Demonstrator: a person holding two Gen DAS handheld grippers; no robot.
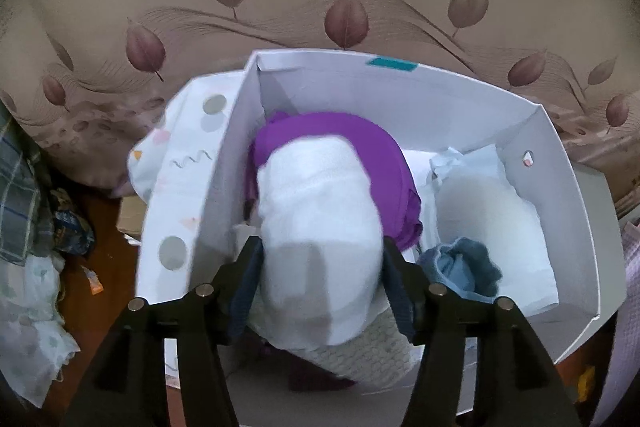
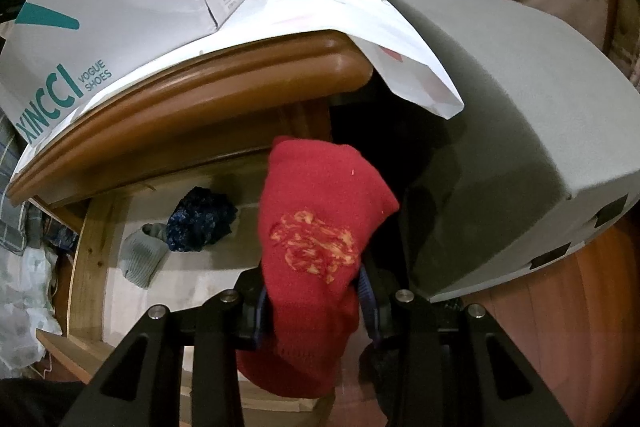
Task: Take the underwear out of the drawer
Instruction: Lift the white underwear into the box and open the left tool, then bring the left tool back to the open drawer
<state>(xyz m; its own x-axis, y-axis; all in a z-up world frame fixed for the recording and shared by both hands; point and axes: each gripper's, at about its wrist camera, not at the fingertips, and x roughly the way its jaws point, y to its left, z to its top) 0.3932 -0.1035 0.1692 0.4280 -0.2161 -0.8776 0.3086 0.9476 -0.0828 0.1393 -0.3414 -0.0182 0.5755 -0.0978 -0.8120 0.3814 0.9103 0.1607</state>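
The left tongs are clamped on a white garment directly above the open white box, its length running away from them. The right tongs grip a red garment above the drawer, where a dark bundle lies to their left. Motion blur hides the white garment's shape.

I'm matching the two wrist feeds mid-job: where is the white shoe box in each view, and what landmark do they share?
Left wrist: the white shoe box fills the centre, seen from above, open, with clothes inside; the left gripper grips a white garment over it.
Right wrist: upper left, on the wooden top.
Shared landmark: the patterned white sheet under the box.
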